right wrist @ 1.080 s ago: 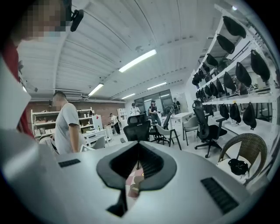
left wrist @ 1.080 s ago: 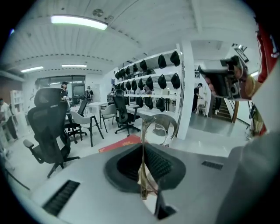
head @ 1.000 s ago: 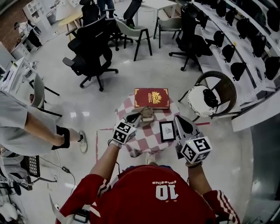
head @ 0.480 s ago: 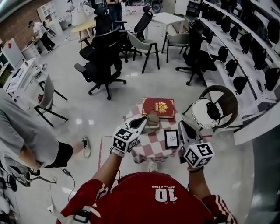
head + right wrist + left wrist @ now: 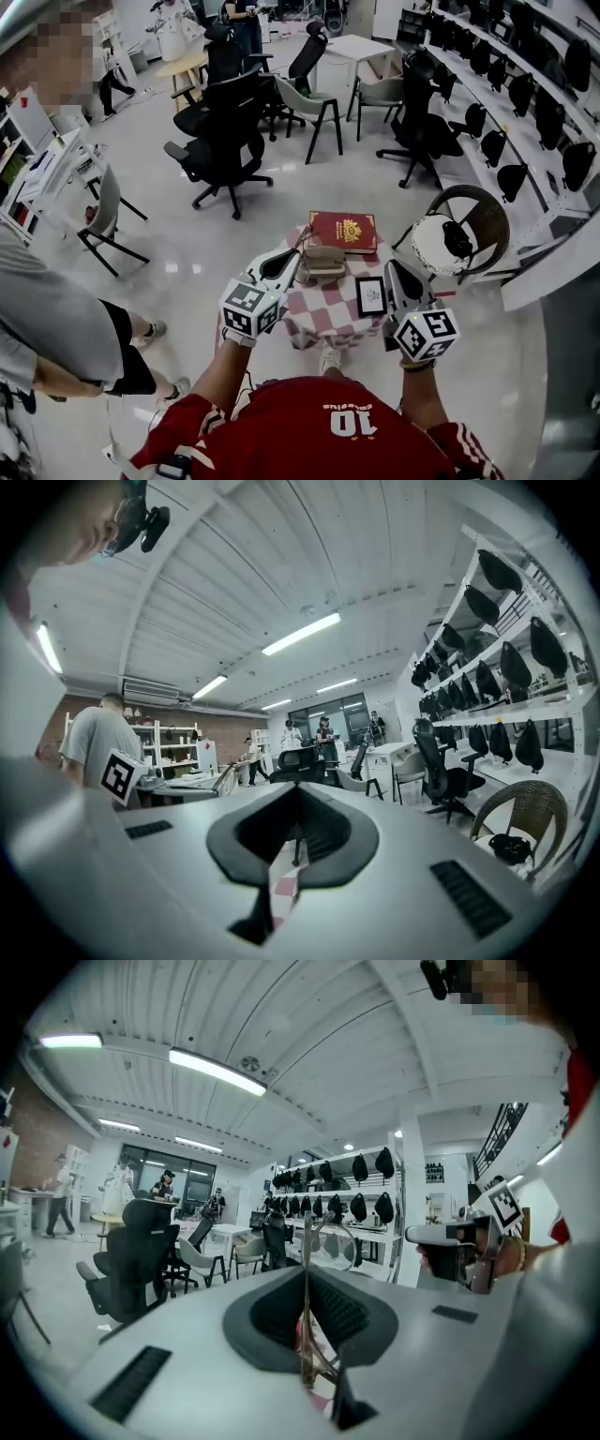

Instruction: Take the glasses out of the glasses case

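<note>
Left gripper: fingers clenched on the glasses. The thin wire frame is pinched upright between them, with one lens ring showing past the tips. In the head view the tips sit just beside the glasses case on the checked counter, in front of a red book. Right gripper: fingers clenched, nothing held, at the counter's right edge.

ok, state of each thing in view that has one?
left gripper: shut on the thin gold wire-frame glasses
right gripper: shut, empty
tan glasses case: on the checkered table, can't tell if its lid is open
red book: closed, flat
black framed picture: lying flat
</note>
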A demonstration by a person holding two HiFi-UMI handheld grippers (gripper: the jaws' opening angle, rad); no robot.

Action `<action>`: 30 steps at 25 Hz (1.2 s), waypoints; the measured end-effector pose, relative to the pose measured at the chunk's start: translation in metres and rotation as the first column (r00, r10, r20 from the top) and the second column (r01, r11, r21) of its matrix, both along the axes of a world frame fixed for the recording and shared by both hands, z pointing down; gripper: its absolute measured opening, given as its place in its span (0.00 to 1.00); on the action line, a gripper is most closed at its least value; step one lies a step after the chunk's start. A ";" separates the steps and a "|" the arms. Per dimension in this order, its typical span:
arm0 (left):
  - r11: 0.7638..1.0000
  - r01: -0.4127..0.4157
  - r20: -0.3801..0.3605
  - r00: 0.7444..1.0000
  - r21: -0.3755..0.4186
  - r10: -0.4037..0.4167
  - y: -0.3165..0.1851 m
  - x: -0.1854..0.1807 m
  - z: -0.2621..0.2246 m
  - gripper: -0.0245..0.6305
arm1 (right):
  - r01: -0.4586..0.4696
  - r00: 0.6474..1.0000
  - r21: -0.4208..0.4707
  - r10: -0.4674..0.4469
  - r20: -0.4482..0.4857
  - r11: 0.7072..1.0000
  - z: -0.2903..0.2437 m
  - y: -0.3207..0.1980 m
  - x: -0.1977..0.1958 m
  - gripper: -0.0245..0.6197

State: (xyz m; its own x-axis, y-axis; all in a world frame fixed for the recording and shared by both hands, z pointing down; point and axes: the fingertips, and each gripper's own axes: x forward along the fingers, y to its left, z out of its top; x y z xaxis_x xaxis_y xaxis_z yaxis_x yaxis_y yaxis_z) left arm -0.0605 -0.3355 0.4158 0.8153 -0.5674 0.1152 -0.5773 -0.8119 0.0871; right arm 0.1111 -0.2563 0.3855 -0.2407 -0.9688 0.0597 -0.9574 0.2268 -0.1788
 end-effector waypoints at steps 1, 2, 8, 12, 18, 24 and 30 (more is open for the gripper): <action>1.000 0.012 -0.015 1.000 0.004 -0.012 0.002 -0.006 -0.004 0.07 | 0.001 1.000 0.004 -0.001 -0.002 1.000 -0.001 0.002 -0.002 0.06; 1.000 0.023 -0.029 0.999 0.009 -0.022 0.005 -0.011 -0.009 0.07 | 0.002 1.000 0.008 -0.002 -0.006 1.000 -0.002 0.004 -0.005 0.06; 0.996 0.067 -0.060 0.996 0.056 -0.063 0.019 -0.037 -0.032 0.07 | 0.002 1.000 0.020 -0.002 -0.022 1.000 -0.006 0.015 -0.011 0.06; 0.992 0.110 -0.082 0.991 0.064 -0.105 0.022 -0.055 -0.034 0.07 | 0.006 0.999 0.031 -0.005 -0.034 1.000 -0.009 0.021 -0.015 0.06; 0.990 0.135 -0.119 0.984 0.050 -0.129 0.026 -0.069 -0.040 0.07 | -0.030 0.999 0.049 0.031 -0.031 0.998 -0.014 0.024 -0.011 0.06; 0.986 0.147 -0.130 0.982 0.077 -0.137 0.030 -0.078 -0.048 0.07 | -0.060 0.997 0.059 0.063 -0.045 0.996 -0.013 0.032 -0.014 0.06; 0.988 0.137 -0.136 0.983 0.067 -0.127 0.034 -0.078 -0.048 0.07 | -0.084 0.994 0.065 0.089 -0.071 0.994 -0.018 0.032 -0.018 0.06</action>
